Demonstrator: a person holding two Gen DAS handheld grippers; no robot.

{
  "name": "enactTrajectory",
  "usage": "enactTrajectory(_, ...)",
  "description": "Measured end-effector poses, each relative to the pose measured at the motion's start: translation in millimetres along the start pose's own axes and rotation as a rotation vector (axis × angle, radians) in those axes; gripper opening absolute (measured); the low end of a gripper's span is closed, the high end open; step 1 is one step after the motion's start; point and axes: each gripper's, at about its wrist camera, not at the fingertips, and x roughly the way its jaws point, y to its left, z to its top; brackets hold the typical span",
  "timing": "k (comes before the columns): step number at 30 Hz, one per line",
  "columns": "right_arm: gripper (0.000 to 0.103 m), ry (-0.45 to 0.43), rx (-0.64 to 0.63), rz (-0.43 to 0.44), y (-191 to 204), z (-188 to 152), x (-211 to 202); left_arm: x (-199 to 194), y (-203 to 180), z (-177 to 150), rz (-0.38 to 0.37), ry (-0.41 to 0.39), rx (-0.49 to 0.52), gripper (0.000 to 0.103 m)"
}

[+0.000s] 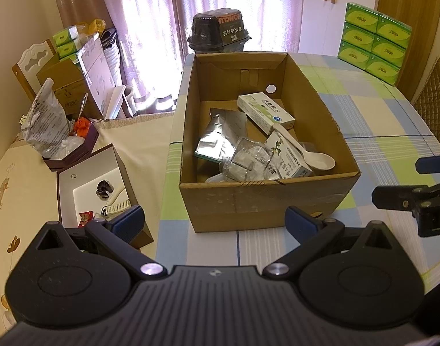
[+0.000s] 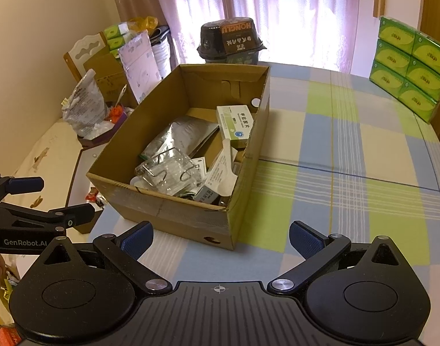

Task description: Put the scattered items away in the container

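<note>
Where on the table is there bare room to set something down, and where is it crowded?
Free: the checked tablecloth between the cardboard box and the green tissue packs, plus the strip before the box. Crowded: inside the box and the side surface with the grey bag.

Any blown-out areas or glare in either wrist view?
Left wrist: the curtains are backlit and clipped to white, while the cardboard box interior stays readable. Right wrist: same clipping at the curtains, and fisheye bends the table edge; no motion blur.

Checked tablecloth table [image 2: 349, 173]: cardboard box [image 2: 173, 216], green tissue packs [image 2: 407, 66].
</note>
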Motion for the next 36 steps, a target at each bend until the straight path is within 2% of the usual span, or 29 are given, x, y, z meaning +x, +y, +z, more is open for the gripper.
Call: enactTrajectory(36, 0.103, 0.01, 0.01, 0.002, -1.0, -5.4, -0.4, -3.9, -1.1, -2.1, -0.001, -0.002, -0.003, 0.102)
